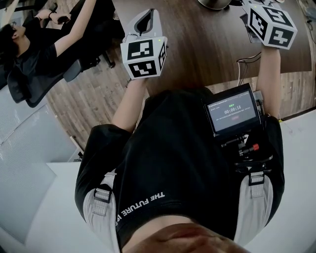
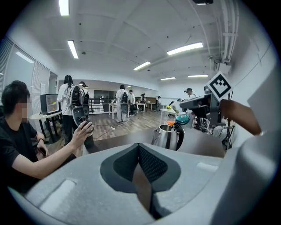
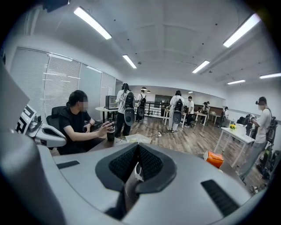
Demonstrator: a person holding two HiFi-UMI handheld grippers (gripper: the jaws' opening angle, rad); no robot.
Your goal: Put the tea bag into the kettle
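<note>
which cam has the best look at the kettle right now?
Left gripper view. The kettle stands nearly whole and upright on the table there: steel body, dark handle, small but unblocked. Head view catches only a cropped rounded sliver at its top edge, which may be it. Right gripper view doesn't show it.

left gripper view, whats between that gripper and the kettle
Only bare dark tabletop. In the left gripper view, nothing stands between the left gripper and the kettle beyond it.
</note>
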